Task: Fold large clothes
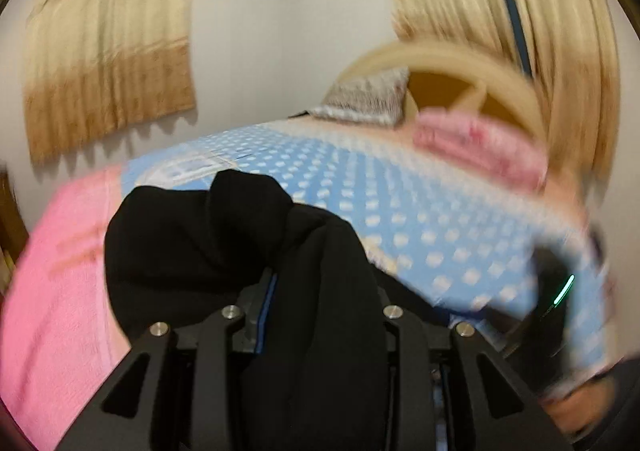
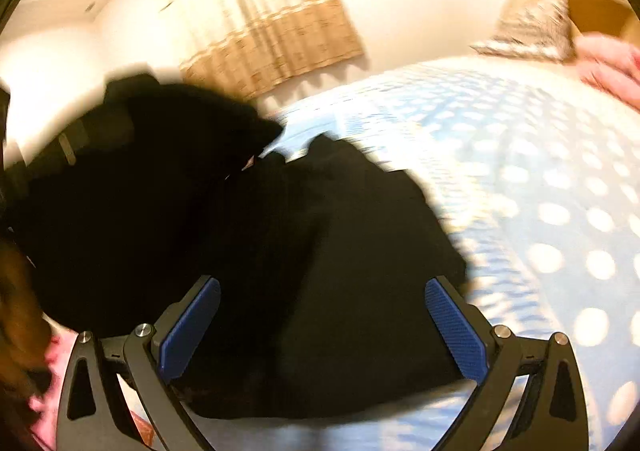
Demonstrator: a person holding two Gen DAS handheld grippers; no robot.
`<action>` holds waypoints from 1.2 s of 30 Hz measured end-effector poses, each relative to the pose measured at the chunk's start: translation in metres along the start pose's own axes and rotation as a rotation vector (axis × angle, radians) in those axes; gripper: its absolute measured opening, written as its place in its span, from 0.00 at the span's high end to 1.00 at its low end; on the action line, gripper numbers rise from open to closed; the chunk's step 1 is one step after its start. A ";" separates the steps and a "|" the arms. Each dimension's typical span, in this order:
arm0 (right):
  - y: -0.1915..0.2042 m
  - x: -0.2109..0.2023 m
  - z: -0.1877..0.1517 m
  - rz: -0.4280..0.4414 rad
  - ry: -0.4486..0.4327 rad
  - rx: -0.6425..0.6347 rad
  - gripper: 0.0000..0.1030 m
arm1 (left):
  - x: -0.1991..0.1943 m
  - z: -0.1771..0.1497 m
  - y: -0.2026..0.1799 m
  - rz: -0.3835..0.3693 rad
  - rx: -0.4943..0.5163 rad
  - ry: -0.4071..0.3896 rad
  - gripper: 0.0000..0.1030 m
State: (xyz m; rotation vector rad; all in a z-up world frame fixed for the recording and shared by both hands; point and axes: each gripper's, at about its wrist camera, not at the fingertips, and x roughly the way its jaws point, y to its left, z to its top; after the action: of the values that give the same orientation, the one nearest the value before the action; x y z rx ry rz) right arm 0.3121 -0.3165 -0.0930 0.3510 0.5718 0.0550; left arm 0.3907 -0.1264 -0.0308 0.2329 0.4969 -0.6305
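Black garment [image 2: 248, 251] is bunched on the dotted blue bedspread [image 2: 540, 171], part of it lifted off the bed. Your left gripper [image 1: 280, 291] is clamped on a fold of it; cloth drapes over the fingers and hangs toward the camera. Your right gripper [image 2: 322, 327] is spread wide, blue pads [image 2: 456, 327] either side of the garment's near edge, holding nothing. The cloth lies straight ahead of and under the right gripper, so that hand is nearer the free edge. Its long axis probably runs away from you toward the left gripper, but motion blur makes that unclear. Pink towel [image 1: 60, 291] is beside it at left, pillows [image 1: 368, 99] at the headboard.
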 end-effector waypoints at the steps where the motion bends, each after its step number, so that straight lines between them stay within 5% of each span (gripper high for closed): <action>1: -0.014 -0.004 0.004 -0.005 -0.003 0.029 0.01 | 0.014 -0.007 -0.017 0.026 0.075 0.016 0.69; 8: -0.084 -0.027 0.065 0.096 -0.007 0.140 0.01 | 0.037 -0.037 -0.076 0.102 0.352 0.027 0.68; 15: -0.021 0.008 0.115 0.360 0.193 -0.050 0.01 | 0.025 -0.041 -0.081 0.124 0.395 -0.011 0.68; 19: 0.008 0.040 0.122 0.411 0.291 -0.088 0.03 | 0.024 -0.037 -0.086 0.133 0.405 -0.017 0.68; 22: 0.021 0.069 0.114 0.513 0.422 -0.087 0.31 | 0.026 -0.034 -0.090 0.148 0.413 -0.027 0.64; 23: 0.027 0.074 0.111 0.520 0.447 -0.102 0.49 | 0.026 -0.034 -0.090 0.156 0.411 -0.032 0.63; 24: 0.029 0.081 0.109 0.485 0.445 -0.139 0.65 | 0.022 -0.035 -0.089 0.164 0.404 -0.037 0.61; 26: 0.028 0.086 0.107 0.470 0.446 -0.135 0.79 | 0.009 -0.034 -0.087 0.168 0.379 -0.054 0.53; 29: 0.032 0.079 0.103 0.417 0.423 -0.192 0.83 | -0.022 -0.035 -0.092 0.137 0.364 -0.095 0.42; 31: 0.036 0.074 0.102 0.345 0.397 -0.232 0.84 | -0.043 -0.038 -0.095 0.147 0.354 -0.128 0.20; 36: 0.033 0.054 0.114 0.205 0.266 -0.280 0.87 | -0.087 -0.037 -0.077 0.134 0.231 -0.146 0.11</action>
State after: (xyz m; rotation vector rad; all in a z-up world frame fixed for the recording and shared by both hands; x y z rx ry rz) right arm 0.4210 -0.3127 -0.0205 0.1278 0.7790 0.3801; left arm 0.2691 -0.1296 -0.0228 0.4320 0.2646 -0.5686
